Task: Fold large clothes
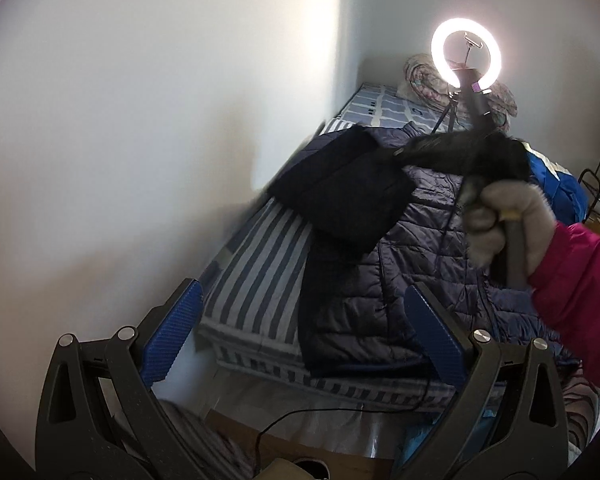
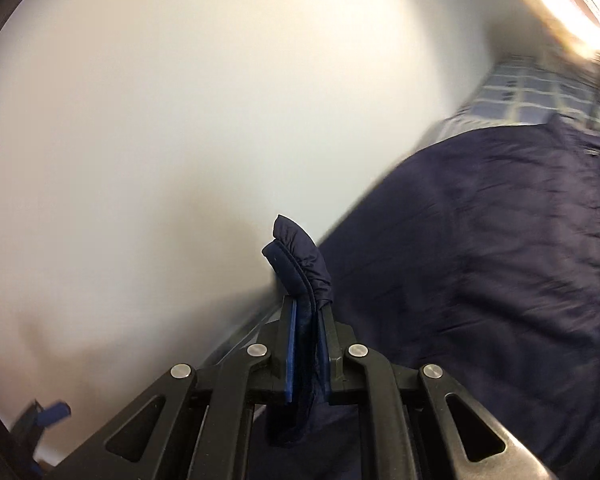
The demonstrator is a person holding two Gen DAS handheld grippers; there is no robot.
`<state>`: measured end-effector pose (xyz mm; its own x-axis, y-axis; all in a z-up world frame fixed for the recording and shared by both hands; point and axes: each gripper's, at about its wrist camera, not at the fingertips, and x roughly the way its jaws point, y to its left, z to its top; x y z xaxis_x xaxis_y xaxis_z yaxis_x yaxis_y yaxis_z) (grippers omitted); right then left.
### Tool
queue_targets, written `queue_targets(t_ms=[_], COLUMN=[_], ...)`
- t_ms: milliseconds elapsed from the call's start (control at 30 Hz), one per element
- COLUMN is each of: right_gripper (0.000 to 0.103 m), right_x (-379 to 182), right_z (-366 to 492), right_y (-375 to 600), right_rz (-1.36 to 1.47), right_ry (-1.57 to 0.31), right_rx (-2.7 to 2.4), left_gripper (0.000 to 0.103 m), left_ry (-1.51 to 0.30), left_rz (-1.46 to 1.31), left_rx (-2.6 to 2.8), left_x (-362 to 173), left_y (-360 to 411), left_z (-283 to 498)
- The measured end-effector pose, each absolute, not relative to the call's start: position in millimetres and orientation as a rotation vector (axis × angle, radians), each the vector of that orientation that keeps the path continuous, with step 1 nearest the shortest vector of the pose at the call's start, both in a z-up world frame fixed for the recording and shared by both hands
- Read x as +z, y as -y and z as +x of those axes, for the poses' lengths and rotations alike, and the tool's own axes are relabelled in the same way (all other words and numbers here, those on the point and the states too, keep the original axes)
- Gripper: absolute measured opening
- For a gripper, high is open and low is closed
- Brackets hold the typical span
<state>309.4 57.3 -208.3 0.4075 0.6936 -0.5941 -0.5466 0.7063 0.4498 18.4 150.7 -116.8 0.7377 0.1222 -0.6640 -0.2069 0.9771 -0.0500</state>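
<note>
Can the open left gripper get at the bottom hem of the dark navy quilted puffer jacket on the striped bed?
Probably yes: the left gripper is open, and the jacket's near hem lies uncovered between its blue fingers.

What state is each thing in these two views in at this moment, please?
Navy puffer jacket: spread on bed, one sleeve lifted.
Right claw: shut on jacket cuff.
Left claw: open, empty, above bed.
Ring light: switched on.
Striped bedsheet: partly covered.
</note>
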Motion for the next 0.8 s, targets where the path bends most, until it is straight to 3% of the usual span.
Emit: queue_targets(t_ms=[367, 800], right_gripper=[0.007, 0.007], right_x=[-209, -240], right_z=[380, 403], right_y=[95, 176], right_rz=[0.287, 0.221], right_ry=[-0.755, -0.74], right_rx=[0.391, 0.064], left_gripper=[0.102, 0.102], left_ry=[-0.718, -0.734], left_rz=[-0.05, 0.021], left_rx=[0.122, 0.079], left_x=[-120, -130], left_y=[-121, -90], left_z=[64, 97])
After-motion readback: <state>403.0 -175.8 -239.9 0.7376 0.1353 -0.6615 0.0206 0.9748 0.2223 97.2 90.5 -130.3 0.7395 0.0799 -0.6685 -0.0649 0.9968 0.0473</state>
